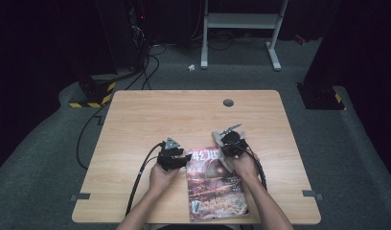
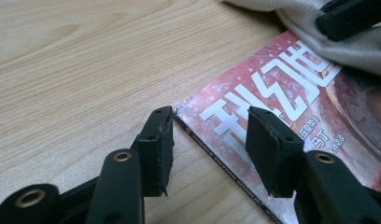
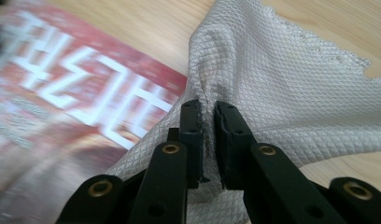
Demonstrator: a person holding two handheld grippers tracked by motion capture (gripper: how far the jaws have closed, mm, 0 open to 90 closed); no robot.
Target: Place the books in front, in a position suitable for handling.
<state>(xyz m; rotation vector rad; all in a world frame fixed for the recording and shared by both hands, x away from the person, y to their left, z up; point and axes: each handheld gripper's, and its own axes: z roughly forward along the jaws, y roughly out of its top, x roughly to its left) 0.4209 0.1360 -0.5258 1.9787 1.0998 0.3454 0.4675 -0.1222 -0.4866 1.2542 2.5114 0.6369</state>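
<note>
While we clamp a pinch of the grey-white quilted cloth in our right gripper, its jaws closed tight on a fold, the cloth rests on the upper right part of a red magazine lying flat at the near edge of the wooden table. Our left gripper sits with its jaws parted and gripping nothing, straddling the magazine's top left corner, seemingly to steady it. We judge the wiping only begun: most of the cover remains uncovered.
</note>
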